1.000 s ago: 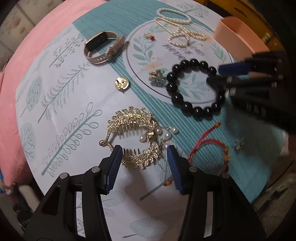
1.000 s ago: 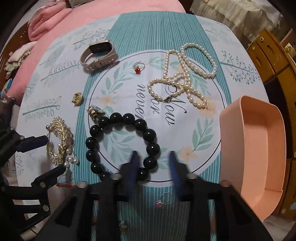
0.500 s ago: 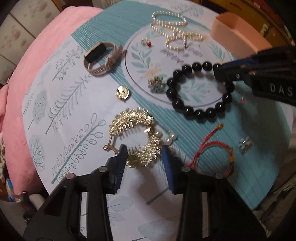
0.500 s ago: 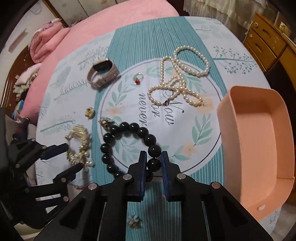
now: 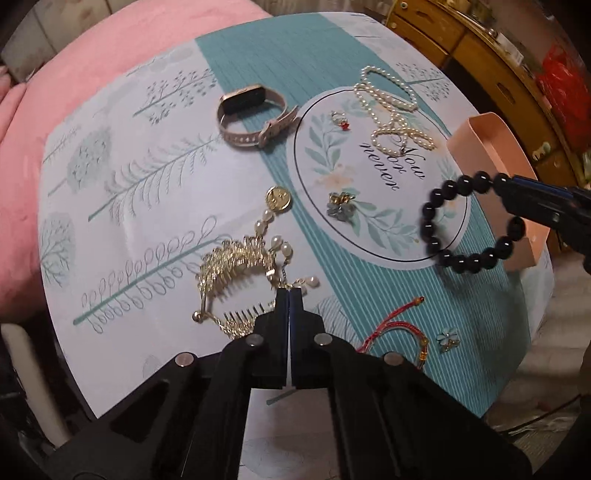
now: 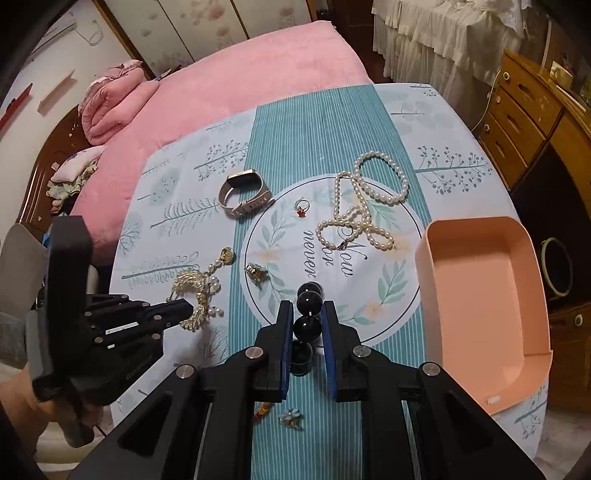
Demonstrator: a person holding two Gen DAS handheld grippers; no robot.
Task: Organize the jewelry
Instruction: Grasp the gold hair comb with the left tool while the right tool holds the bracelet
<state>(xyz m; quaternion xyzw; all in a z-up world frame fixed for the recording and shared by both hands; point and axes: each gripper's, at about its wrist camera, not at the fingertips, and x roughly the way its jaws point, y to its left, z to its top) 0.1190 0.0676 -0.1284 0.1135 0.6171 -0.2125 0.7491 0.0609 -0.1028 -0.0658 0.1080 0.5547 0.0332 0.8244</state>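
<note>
A teal-and-white printed cloth (image 6: 317, 122) with a leaf wreath and script lettering covers the worktop. Behind it spreads a pink bedspread (image 6: 236, 70), a folded pink blanket (image 6: 110, 107) at its left edge. A wooden chest of drawers (image 6: 517, 122) stands to the right, white ruffled fabric (image 6: 436, 33) hanging beside it.

Dim warm indoor light; soft shadows; strong fisheye bending, dark corners; black bead bracelet (image 5: 469, 225) slightly motion-blurred.

A pink bed (image 6: 229, 85) lies far left; wooden drawers (image 6: 524, 122) stand right, white lace curtains (image 6: 436, 33) behind.
</note>
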